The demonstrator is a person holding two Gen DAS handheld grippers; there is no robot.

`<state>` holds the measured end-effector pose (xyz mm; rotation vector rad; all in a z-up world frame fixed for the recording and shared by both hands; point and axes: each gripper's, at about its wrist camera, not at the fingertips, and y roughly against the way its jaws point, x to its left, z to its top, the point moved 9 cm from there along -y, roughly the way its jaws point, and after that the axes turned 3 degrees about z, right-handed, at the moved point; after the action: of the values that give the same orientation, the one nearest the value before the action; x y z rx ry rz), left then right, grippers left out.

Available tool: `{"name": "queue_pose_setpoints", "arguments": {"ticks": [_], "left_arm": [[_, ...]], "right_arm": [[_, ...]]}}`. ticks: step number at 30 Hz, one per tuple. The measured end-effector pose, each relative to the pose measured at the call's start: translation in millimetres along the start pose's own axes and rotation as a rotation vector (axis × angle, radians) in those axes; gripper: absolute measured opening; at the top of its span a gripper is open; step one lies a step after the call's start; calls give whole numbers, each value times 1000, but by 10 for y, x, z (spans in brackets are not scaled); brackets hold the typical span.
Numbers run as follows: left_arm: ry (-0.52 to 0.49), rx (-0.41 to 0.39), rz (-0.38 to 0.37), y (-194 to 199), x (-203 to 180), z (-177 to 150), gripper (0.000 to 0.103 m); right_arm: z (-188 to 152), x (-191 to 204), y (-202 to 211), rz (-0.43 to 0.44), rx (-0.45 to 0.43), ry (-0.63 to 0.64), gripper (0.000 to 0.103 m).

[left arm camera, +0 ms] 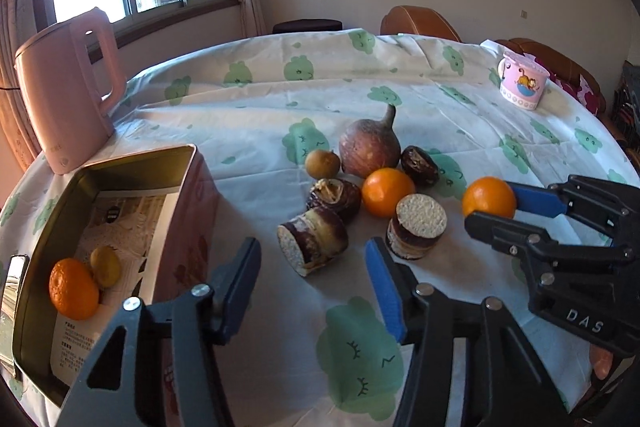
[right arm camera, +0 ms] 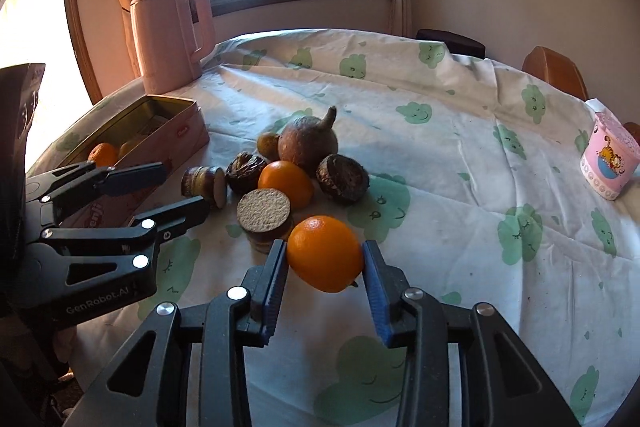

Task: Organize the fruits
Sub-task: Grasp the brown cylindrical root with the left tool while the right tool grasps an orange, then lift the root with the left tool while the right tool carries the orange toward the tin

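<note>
The right gripper (right arm camera: 325,269) grasps a round, smooth orange fruit (right arm camera: 325,253). Its two blue pads press on the fruit's left and right sides. The fruit is almost a ball, so it has no clear long side. It sits just above the tabletop (right arm camera: 460,155), which is covered by a white cloth with green cloud faces.

The left gripper (left arm camera: 316,277) is released, with nothing between its fingers. It hangs over the cloth, next to a long pink metal tin box (left arm camera: 120,227). The box is open at the top, and its long side runs away from the left camera. Inside it lie another orange fruit (left arm camera: 73,289) and a small yellow fruit (left arm camera: 105,265), touching each other on printed paper.

In the middle of the tabletop is a small heap. A big brown round root with a thin stem (left arm camera: 370,145) stands with its stem pointing up. Just in front of it lies a third orange fruit (left arm camera: 387,191). A short brown stump with a pale, rough cut top (left arm camera: 416,225) stands upright. Another cut brown piece (left arm camera: 312,241) lies on its side, with its pale cut end facing the left camera. A small tan ball fruit (left arm camera: 322,165) sits beside the big root.

A tall pink plastic kettle (left arm camera: 66,95) stands behind the box. A pink cartoon cup (left arm camera: 522,81) stands far off to the right.
</note>
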<state>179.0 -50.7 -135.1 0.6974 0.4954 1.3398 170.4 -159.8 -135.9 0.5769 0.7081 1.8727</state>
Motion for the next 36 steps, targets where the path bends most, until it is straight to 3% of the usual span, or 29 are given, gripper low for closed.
{"name": "queue_pose_setpoints", "arguments": {"ticks": [3,6,14,18,24,36], "left_arm": [[-9,23,12,-71,-13,21,36],[-18,26,33,-92,-20,24,35],[-29,-34,11,37,-42,75,19],[-26,-30,14,19,-33,71,20],[-10,11,23,-84,2,48,39],[12,78,37,-261,61,34,37]], "right_arm": [[77,-68,-8,-30,-10,-7,39],[105,-103,-20,-41,-21,-14,39],[141,-129,59,-36,-83,-21,39],[159,-124,88,-35,-98,-16,39],[150,-112,69,-39,-91,-10,39],[138,-144,49,-19,-81,-41,39]]}}
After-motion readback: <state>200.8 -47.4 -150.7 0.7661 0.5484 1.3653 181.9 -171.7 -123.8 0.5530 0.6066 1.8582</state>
